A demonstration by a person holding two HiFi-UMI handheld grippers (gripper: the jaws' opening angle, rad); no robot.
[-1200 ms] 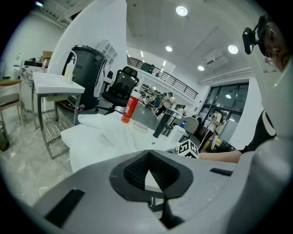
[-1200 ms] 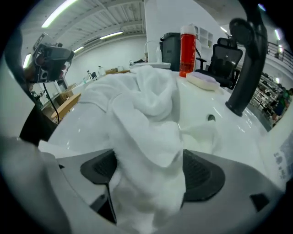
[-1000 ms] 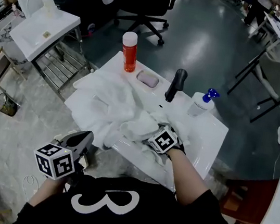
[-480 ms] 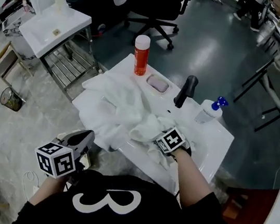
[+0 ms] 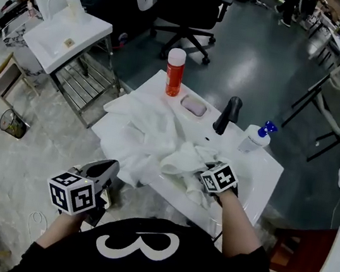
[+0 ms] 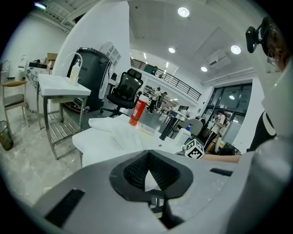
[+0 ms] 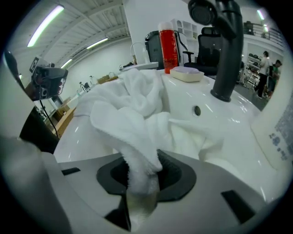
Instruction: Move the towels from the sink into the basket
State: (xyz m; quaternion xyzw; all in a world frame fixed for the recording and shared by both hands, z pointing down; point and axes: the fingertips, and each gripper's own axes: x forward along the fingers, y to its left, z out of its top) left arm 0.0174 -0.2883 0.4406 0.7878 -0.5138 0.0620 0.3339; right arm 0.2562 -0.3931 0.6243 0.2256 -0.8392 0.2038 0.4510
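Observation:
White towels [image 5: 144, 138] lie heaped over the left side of the white sink [image 5: 260, 172] and spill into its basin. My right gripper [image 5: 205, 173] is down in the basin at the heap's near edge. In the right gripper view its jaws are closing, and a fold of towel [image 7: 132, 114] is pinched between the pads of the right gripper [image 7: 144, 171]. My left gripper [image 5: 104, 170] hangs below the sink's front left corner, away from the towels. Seen in its own view, the left gripper [image 6: 147, 167] has its pads together and holds nothing. No basket is in view.
A black faucet [image 5: 226, 114], an orange bottle [image 5: 175, 72], a soap dish [image 5: 193, 106] and a blue-topped spray bottle [image 5: 254, 136] stand along the sink's back edge. A second white washstand [image 5: 64, 35] stands at the left, an office chair [image 5: 185, 0] behind it.
The head view has shifted a little. My right gripper stays at the same spot in the towel heap, and my left gripper has hardly moved.

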